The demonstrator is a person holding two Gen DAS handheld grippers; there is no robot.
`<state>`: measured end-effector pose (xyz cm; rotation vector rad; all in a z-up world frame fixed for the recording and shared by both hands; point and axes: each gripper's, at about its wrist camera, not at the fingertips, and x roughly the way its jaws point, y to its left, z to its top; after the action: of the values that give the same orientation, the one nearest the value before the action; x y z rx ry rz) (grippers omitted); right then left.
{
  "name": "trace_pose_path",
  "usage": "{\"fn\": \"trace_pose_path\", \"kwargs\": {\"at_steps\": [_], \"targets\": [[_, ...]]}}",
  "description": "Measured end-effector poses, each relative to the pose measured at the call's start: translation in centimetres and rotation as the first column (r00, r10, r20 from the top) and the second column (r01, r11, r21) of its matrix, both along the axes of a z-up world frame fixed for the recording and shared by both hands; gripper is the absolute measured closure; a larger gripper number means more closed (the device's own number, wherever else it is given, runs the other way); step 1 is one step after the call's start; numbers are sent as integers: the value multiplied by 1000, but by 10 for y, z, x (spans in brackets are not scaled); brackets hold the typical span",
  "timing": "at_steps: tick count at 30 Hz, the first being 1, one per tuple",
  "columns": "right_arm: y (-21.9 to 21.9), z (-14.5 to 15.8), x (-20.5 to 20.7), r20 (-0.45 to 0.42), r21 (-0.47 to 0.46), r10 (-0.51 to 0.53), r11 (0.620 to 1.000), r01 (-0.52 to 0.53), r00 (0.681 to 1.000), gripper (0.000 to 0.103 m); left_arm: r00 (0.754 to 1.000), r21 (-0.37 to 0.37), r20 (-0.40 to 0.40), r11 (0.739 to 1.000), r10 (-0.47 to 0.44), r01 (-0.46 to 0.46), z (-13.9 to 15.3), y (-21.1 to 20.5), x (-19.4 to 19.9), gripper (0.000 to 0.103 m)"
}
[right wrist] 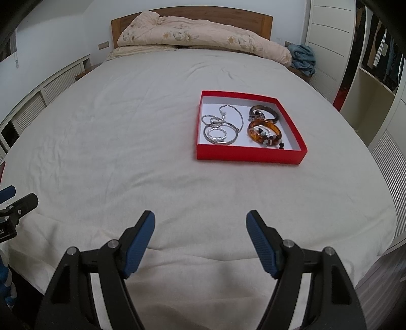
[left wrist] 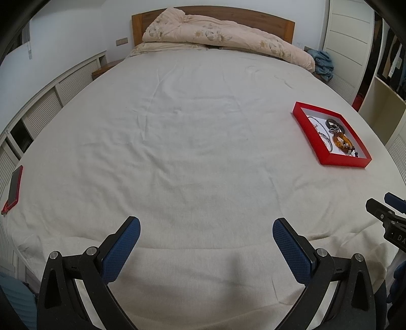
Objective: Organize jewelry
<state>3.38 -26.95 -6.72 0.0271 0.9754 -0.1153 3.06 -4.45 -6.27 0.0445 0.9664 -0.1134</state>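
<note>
Nearest the lens, the right gripper (right wrist: 200, 237) stood with its blue, cross-hatched rubber pads spread wide and nothing between them, hovering over the near edge of the bed. The left gripper (left wrist: 206, 245) was likewise wide open and empty, well to the left of the jewelry. Under both lay a cream bedsheet (right wrist: 127, 157), soft, faintly creased and likely to give under any downward press.

Farther on, ahead and slightly right of the right gripper, sat the red box (right wrist: 250, 153), a shallow square cardboard tray with a white floor. Inside, on the left, a thin silver chain necklace (right wrist: 229, 111) looped loosely over nested silver bangles (right wrist: 220, 134); the chain looked limp, light and prone to snag, best pinched at a bunched stretch. The bangles seemed stiff, smooth and slippery, so a grip across the rim would suit them. On the right lay an amber bangle (right wrist: 256, 137), glossy and probably brittle, with a small beaded bracelet (right wrist: 269, 142) resting on it, and behind it a dark brown bangle (right wrist: 264, 111).

Beyond, a rumpled floral quilt (right wrist: 203, 34) lay against the wooden headboard (right wrist: 192, 12).
</note>
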Motion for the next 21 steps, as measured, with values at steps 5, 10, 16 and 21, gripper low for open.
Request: {"fn": "trace_pose_path", "kwargs": {"at_steps": [5, 10, 16, 21], "targets": [[0, 1, -1, 2, -1, -1, 1000, 1, 1000, 30, 1000, -1, 4, 1000, 0, 0, 2, 1, -2, 1], [1, 3, -2, 4, -3, 2, 1000, -2, 1000, 30, 1000, 1, 9, 1000, 3, -3, 3, 0, -3, 1], [3, 5, -2, 5, -5, 3, 1000, -3, 1000, 30, 1000, -3, 8, 1000, 8, -7, 3, 1, -3, 1], [3, 5, -2, 4, -5, 4, 1000, -4, 1000, 30, 1000, -3, 3, 1000, 10, -10, 3, 1, -3, 1]]}}
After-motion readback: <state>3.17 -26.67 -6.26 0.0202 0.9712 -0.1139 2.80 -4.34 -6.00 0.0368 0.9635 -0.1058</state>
